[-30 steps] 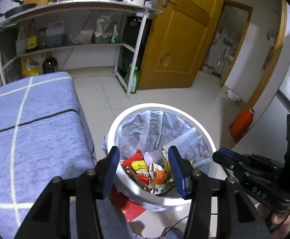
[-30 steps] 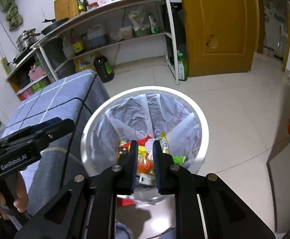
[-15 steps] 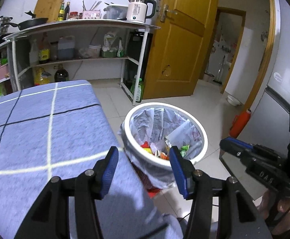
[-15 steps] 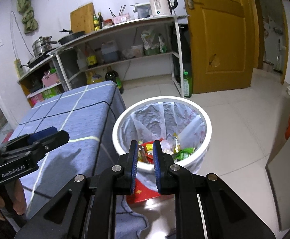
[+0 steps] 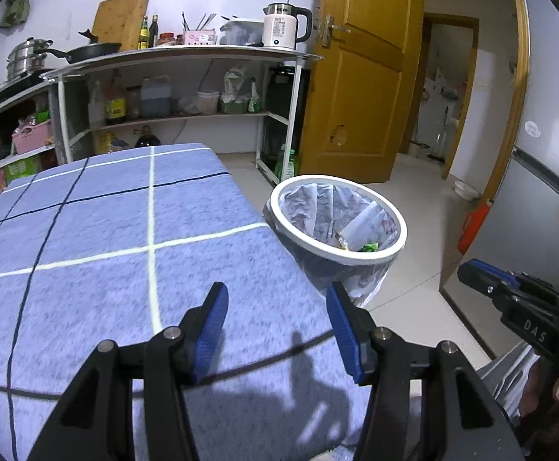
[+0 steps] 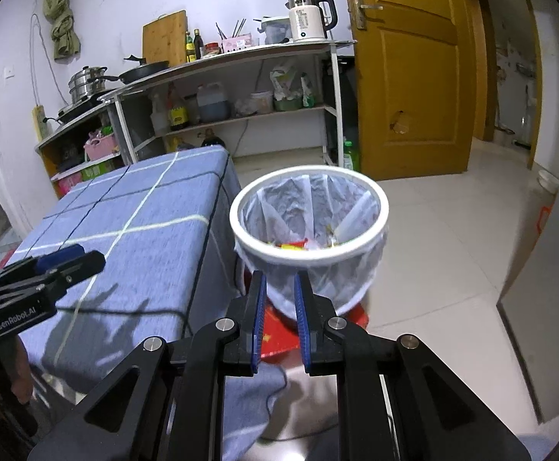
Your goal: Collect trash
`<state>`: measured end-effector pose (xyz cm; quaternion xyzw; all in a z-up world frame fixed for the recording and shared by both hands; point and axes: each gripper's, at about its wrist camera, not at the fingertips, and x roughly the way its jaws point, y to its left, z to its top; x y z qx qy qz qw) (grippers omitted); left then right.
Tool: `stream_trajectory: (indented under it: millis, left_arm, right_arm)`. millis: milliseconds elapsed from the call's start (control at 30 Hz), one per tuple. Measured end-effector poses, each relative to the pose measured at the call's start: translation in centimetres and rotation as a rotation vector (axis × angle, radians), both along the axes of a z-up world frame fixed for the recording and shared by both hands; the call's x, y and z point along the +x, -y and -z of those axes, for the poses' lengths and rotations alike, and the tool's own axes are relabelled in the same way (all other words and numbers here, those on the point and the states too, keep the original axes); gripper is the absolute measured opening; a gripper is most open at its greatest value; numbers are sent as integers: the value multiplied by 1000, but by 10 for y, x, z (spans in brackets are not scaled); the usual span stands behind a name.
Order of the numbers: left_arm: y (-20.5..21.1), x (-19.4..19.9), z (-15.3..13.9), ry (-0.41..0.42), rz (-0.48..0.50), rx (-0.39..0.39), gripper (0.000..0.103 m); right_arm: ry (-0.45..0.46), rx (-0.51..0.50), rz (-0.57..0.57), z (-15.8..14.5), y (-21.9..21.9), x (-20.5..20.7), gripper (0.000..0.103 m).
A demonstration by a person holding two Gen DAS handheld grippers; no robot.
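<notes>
The left tongs (image 5: 275, 319) are released, their blue pads wide apart with nothing between them, above the blue checked cloth of the counter (image 5: 106, 238). The right tongs (image 6: 280, 307) are almost clenched, with only a narrow gap and nothing grasped. The white trash bin (image 6: 310, 253) with its plastic liner stands on the floor just beside the counter's edge. Colourful wrappers (image 5: 360, 244) lie at its bottom. A yellow door (image 6: 406, 69) is behind it.
</notes>
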<state>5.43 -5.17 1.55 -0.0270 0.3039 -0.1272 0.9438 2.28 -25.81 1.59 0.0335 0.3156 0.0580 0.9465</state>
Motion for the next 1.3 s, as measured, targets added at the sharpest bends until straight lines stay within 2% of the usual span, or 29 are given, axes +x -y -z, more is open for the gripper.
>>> stream_trajectory:
  millis: [233,433,1300]
  left_arm:
    - [-2,-30,-1,43,-17,18,55]
    - [-6,-42,2,47,-33,23,55]
    - [5,-49,6,28,-15,45,55]
  right_arm:
    - [10,-32,18,3,-8,-26,15]
    - [31,-41,18,2,-9,-38,15]
    - [34,-45,16,-1,-11,-38,16]
